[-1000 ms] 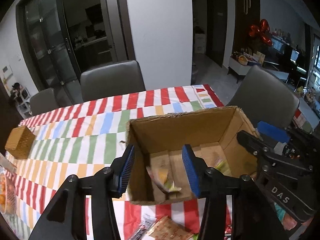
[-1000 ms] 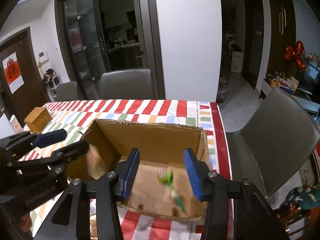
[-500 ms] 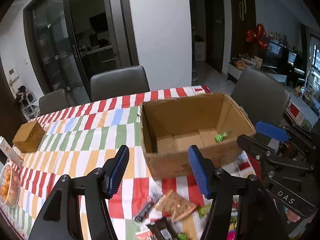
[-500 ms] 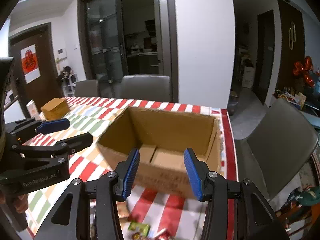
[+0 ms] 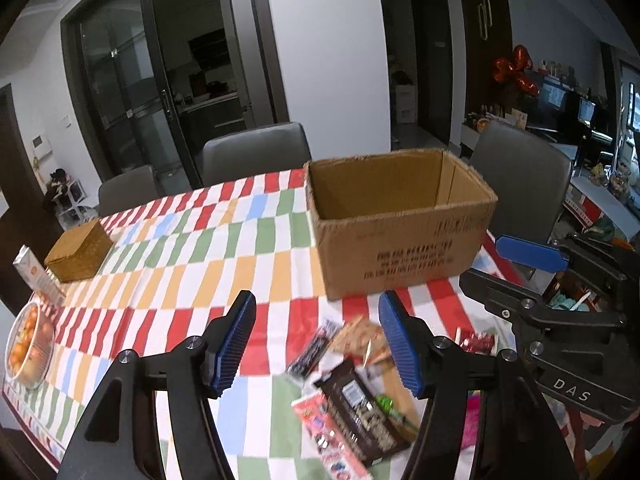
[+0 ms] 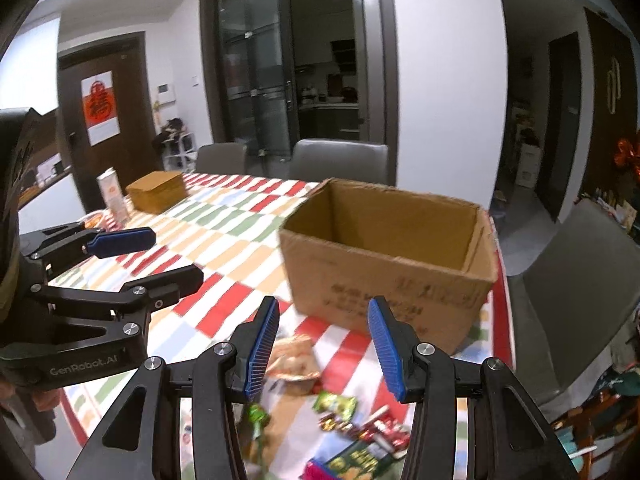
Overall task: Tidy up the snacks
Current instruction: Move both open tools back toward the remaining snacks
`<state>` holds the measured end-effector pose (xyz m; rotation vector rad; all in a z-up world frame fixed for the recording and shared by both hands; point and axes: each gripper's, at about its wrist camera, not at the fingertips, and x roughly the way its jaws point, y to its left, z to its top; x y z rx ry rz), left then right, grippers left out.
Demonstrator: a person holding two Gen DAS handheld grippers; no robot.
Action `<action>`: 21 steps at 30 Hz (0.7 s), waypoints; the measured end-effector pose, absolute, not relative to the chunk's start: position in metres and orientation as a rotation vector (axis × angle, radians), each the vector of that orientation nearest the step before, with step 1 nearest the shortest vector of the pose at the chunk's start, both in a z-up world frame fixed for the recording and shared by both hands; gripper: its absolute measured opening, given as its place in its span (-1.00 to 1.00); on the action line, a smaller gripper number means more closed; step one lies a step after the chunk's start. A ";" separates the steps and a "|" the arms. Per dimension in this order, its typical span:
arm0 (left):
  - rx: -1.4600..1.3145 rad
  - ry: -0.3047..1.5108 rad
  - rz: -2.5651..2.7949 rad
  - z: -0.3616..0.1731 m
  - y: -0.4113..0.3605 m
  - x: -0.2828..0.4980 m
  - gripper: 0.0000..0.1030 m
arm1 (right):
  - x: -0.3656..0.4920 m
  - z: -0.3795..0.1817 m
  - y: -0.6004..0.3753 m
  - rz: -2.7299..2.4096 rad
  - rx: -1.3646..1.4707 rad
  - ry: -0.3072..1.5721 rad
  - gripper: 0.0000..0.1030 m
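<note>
Jaws of both grippers stood apart, empty, above snack packets [image 5: 352, 392] near box [image 5: 400, 232]. Packets likely light, crinkly, slippery; pinch mid-body.

Both grippers were black w/ silver screws, ribbed blue finger pads. Left gripper [image 5: 317, 344] read "GenRobot.AI" on its side; right gripper [image 6: 323, 348] read "DAS".

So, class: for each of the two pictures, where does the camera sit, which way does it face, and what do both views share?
Left wrist: on the left gripper, jaws open, facing the open brown cardboard box; the right gripper shows alongside.
Right wrist: on the right gripper, jaws open, facing the same box; the left gripper shows alongside.
Shared: box, striped tablecloth, loose snack packets.
</note>
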<state>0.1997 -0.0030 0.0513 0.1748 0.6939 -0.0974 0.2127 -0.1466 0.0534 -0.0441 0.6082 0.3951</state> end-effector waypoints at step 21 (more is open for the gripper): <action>0.110 0.888 -0.023 -0.031 0.032 0.155 0.22 | 0.196 -0.030 -0.112 0.492 -0.063 0.817 -0.08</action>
